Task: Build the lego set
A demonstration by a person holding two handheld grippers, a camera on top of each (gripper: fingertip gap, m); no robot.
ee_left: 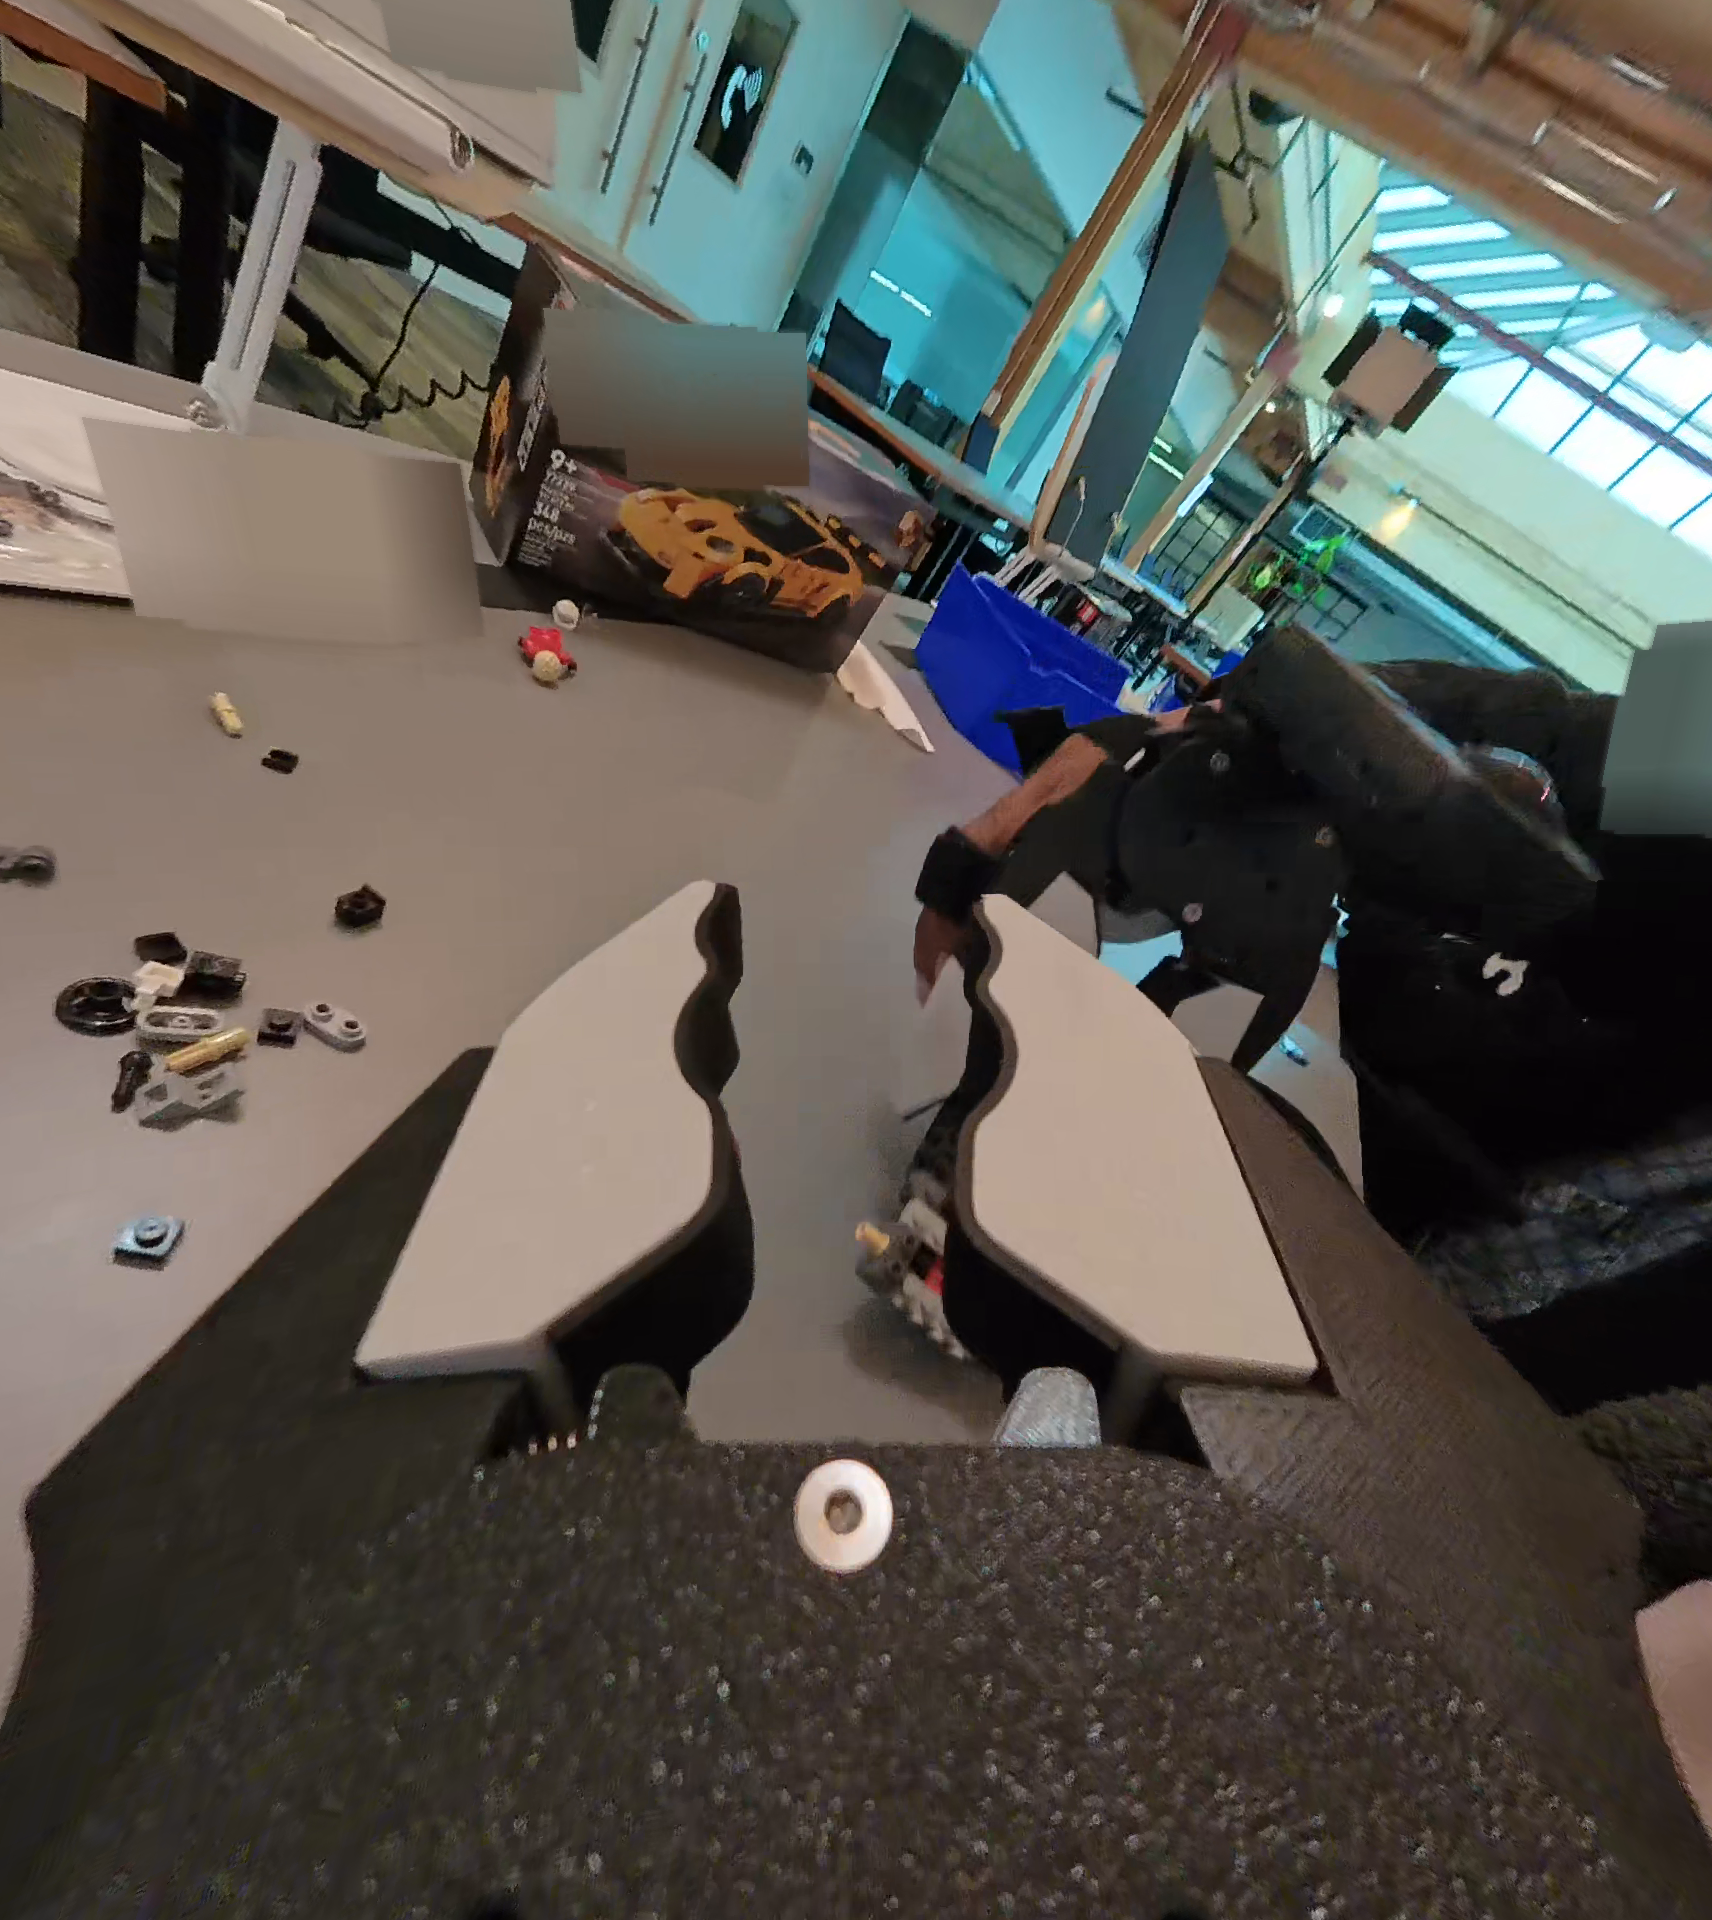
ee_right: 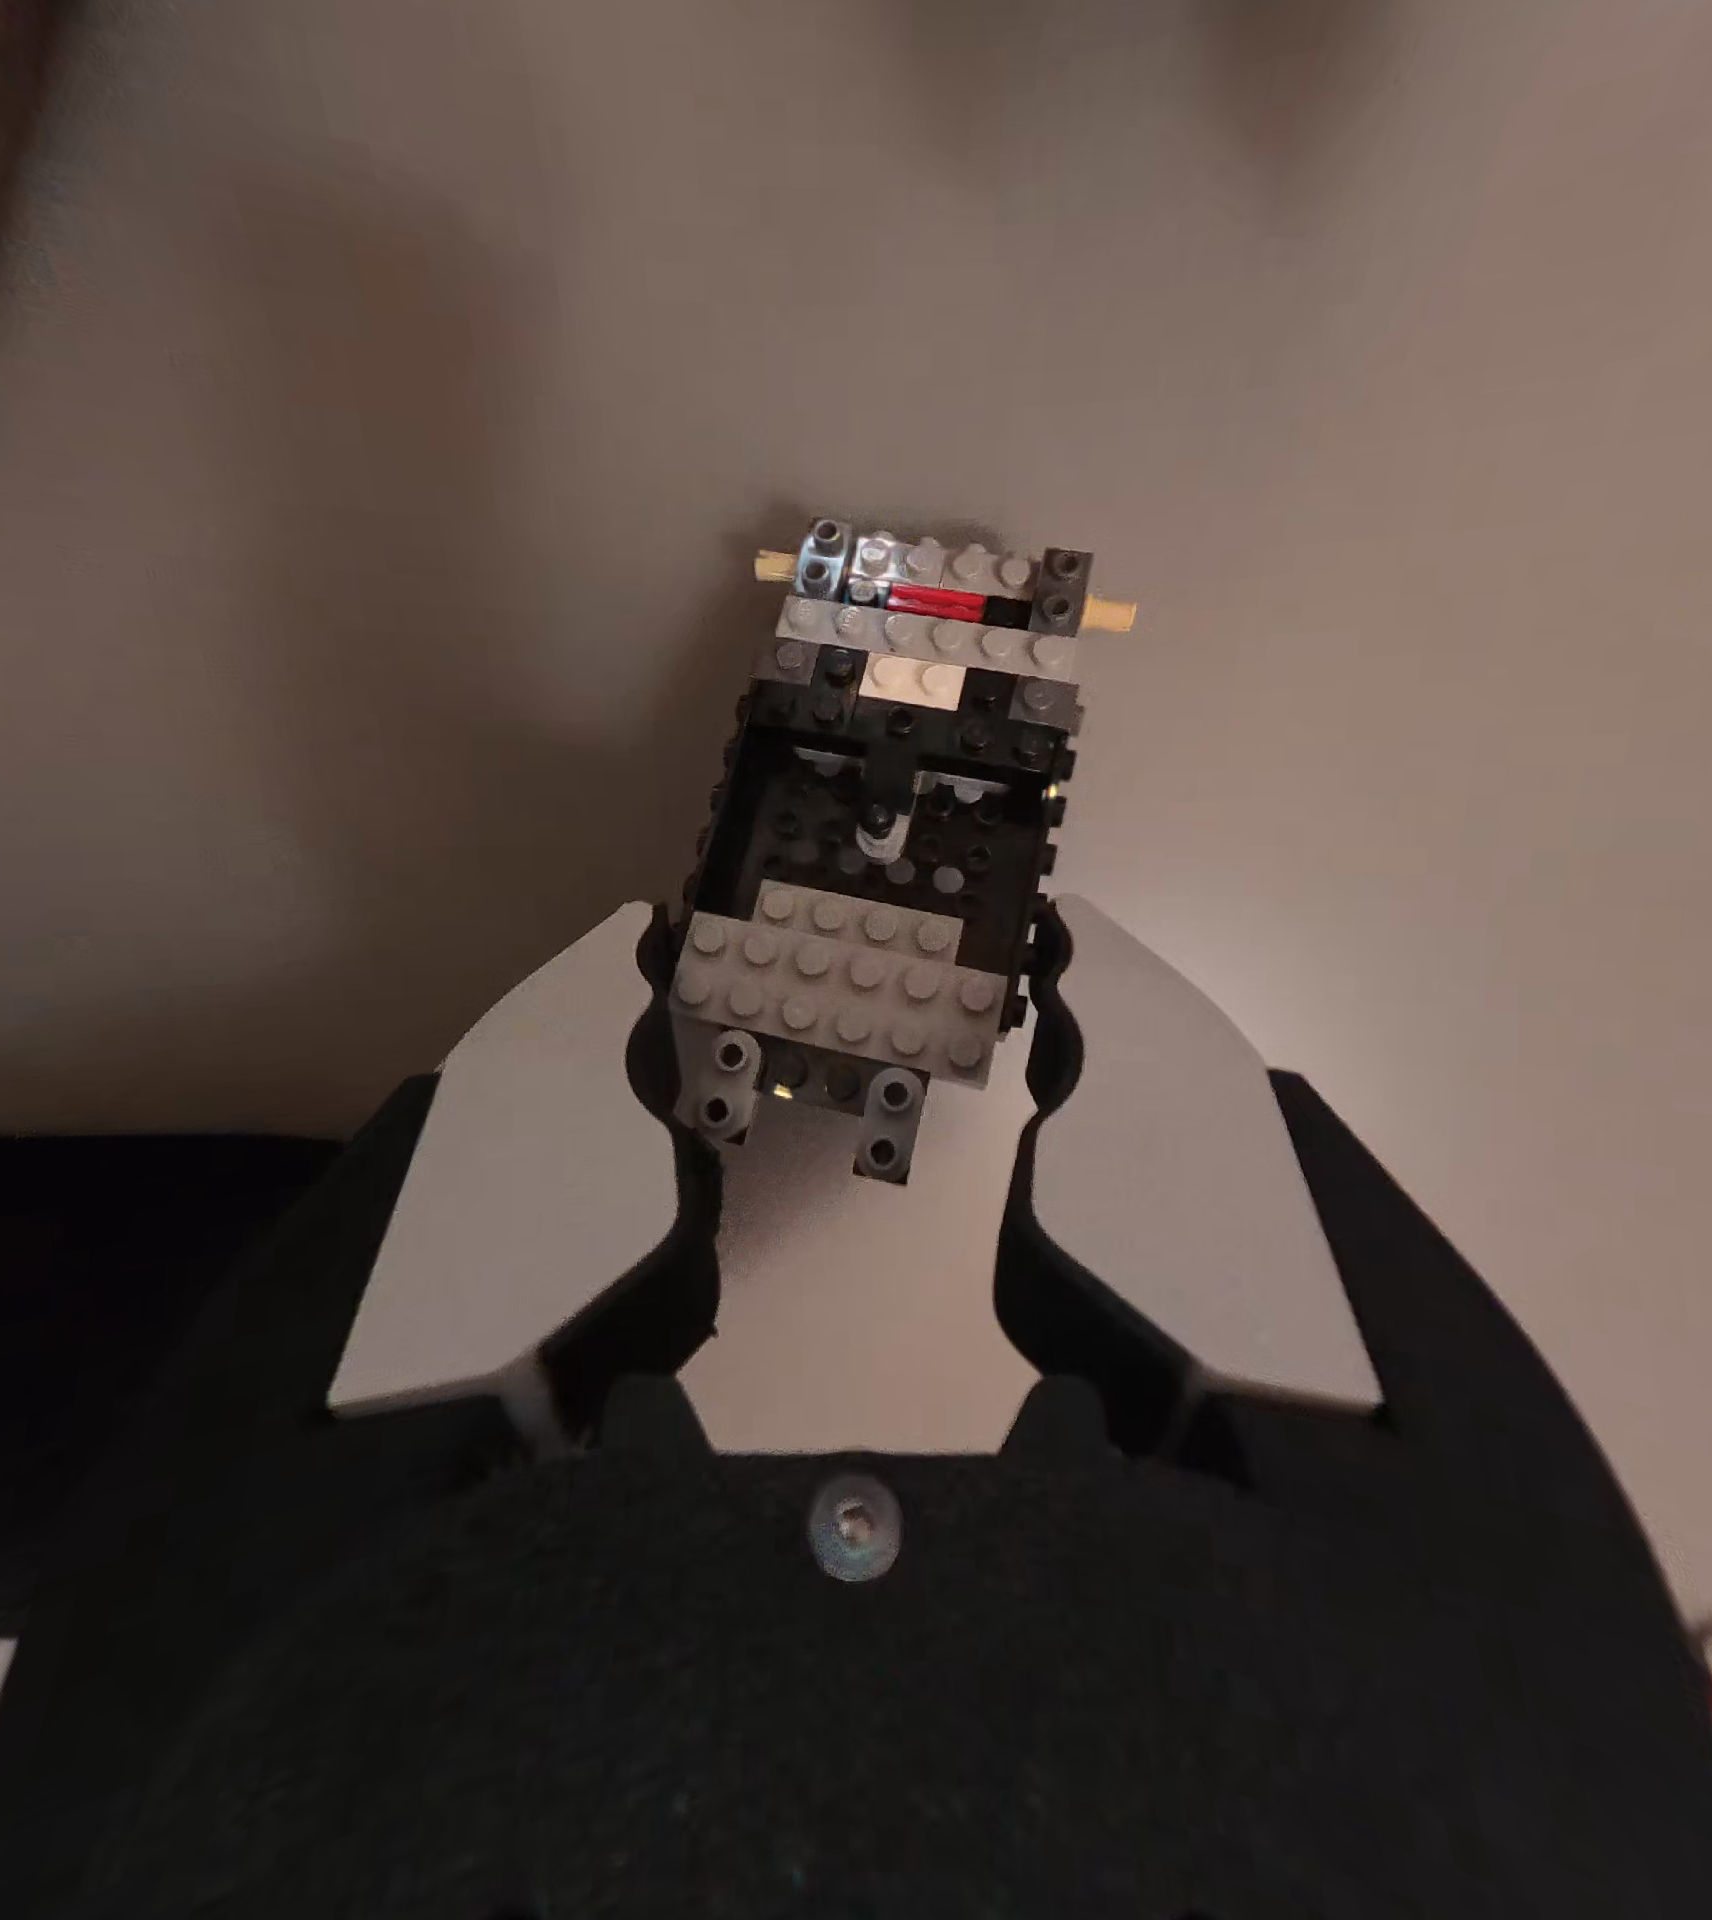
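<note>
Item: grey-and-black studded plastic car chassis (ee_right: 873,883), clamped between right gripper (ee_right: 847,966) fingers; left gripper (ee_left: 847,940) fingers wide, empty; keep grip level, judged.

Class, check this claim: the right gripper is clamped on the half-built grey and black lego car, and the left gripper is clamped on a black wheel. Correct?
Not quite. The left gripper holds nothing: in the left wrist view its jaws stand open over the bare table. The black wheel lies loose among the parts. The right gripper does clamp the lego car.
</note>
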